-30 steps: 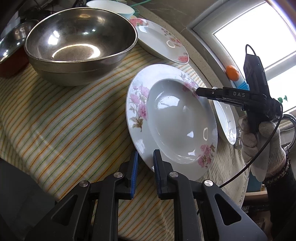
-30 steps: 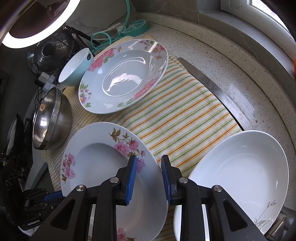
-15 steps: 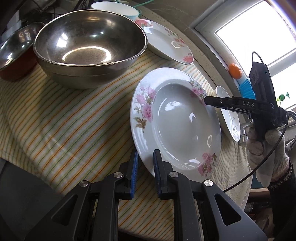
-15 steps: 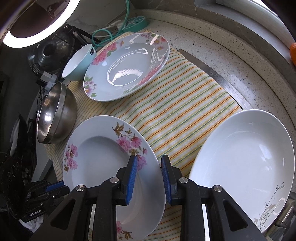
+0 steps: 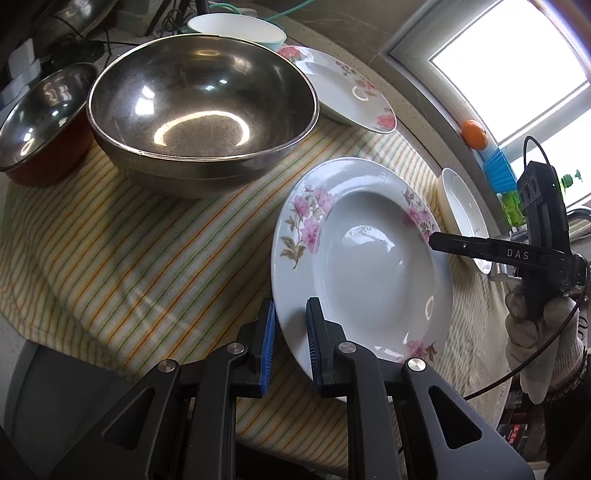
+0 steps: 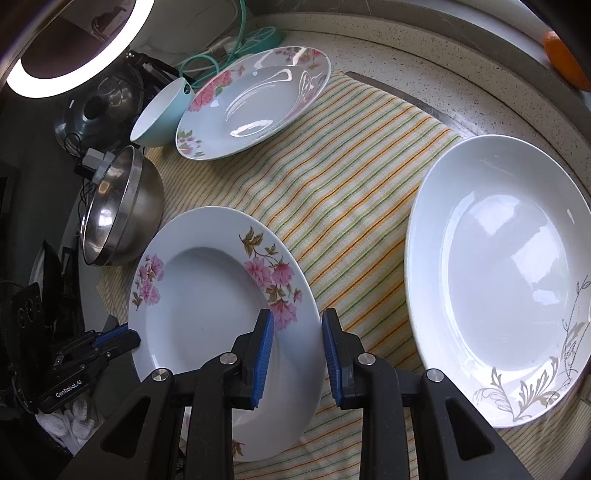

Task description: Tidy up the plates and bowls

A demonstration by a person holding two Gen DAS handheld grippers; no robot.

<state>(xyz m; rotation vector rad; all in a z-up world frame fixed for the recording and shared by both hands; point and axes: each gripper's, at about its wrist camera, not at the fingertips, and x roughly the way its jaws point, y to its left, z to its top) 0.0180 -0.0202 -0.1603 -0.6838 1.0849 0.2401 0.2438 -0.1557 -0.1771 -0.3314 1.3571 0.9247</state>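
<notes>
A deep floral plate (image 5: 369, 266) (image 6: 207, 306) lies on the striped cloth. My left gripper (image 5: 290, 336) is open, its jaws straddling the plate's near rim. My right gripper (image 6: 297, 354) is open, its jaws either side of the opposite rim; it shows in the left wrist view (image 5: 443, 243) at the plate's far edge. A second floral plate (image 6: 255, 99) (image 5: 343, 88) lies at the back. A plain white plate (image 6: 498, 273) (image 5: 463, 214) lies at the right. A large steel bowl (image 5: 199, 114) (image 6: 118, 206) stands at the left.
A smaller steel bowl in a red one (image 5: 40, 118) sits left of the big bowl. A light blue bowl (image 6: 159, 114) (image 5: 236, 29) stands by the back plate. The striped cloth (image 6: 347, 177) covers a speckled counter (image 6: 461, 85). Cables and a ring light (image 6: 77, 48) are behind.
Both grippers moved closer in on the floral plate, each now straddling its rim. The right jaws have opened wider.
</notes>
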